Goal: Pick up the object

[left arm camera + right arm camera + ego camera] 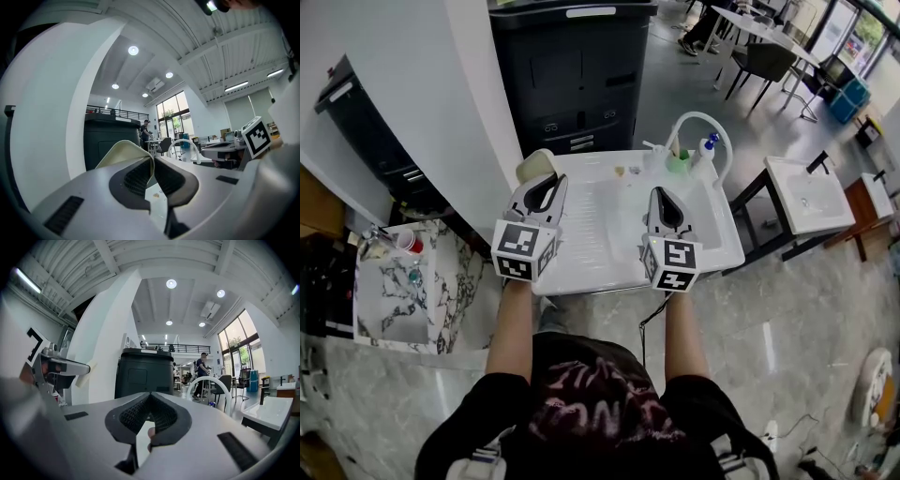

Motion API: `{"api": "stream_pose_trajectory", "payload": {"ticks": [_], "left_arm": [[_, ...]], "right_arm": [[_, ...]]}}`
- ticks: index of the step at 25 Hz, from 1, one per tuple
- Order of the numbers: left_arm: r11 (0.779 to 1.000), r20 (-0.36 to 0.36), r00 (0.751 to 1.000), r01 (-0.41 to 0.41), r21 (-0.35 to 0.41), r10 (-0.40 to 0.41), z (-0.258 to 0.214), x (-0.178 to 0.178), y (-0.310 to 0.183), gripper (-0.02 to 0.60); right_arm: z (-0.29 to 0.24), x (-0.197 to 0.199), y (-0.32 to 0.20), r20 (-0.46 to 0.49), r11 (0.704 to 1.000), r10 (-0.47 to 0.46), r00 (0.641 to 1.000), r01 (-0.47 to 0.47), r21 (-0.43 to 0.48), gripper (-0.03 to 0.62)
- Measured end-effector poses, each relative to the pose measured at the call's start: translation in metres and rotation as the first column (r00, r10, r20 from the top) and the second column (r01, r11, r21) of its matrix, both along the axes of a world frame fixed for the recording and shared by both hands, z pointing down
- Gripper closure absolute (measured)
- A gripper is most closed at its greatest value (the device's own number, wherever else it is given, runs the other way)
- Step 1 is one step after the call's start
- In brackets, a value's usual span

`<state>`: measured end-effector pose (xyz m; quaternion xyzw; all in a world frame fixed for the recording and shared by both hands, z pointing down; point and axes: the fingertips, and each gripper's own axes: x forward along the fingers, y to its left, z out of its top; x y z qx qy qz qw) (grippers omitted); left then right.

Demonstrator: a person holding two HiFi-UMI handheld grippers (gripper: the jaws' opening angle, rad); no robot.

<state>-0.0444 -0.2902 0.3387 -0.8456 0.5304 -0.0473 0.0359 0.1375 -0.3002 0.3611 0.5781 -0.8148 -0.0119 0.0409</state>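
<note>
A cream, curved pad [534,166] sticks out from the tips of my left gripper [546,184], which is shut on it above the far left corner of the white sink table [600,234]. In the left gripper view the cream pad [123,152] is pinched at its edge between the dark ribbed pads, and the left gripper [153,163] is raised off the surface. My right gripper [664,197] hovers over the table's right half, shut with nothing in it. In its own view the right gripper [150,398] has its fingertips meeting.
A white arched faucet [705,128], a green cup [678,161] and a blue-capped bottle [709,145] stand at the table's far right. A black cabinet [572,75] is behind it. A marble counter [394,291] with a red cup [410,243] lies left, and a second white basin [811,195] right.
</note>
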Motion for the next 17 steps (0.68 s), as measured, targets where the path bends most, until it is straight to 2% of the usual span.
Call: {"api": "stream_pose_trajectory", "payload": {"ticks": [17], "left_arm": [[1.0, -0.006, 1.0, 0.01, -0.013, -0.01, 0.002, 0.0, 0.001, 0.545]], "right_arm": [[0.003, 0.012, -0.004, -0.026, 1.0, 0.017, 1.0, -0.017, 0.001, 0.58]]}}
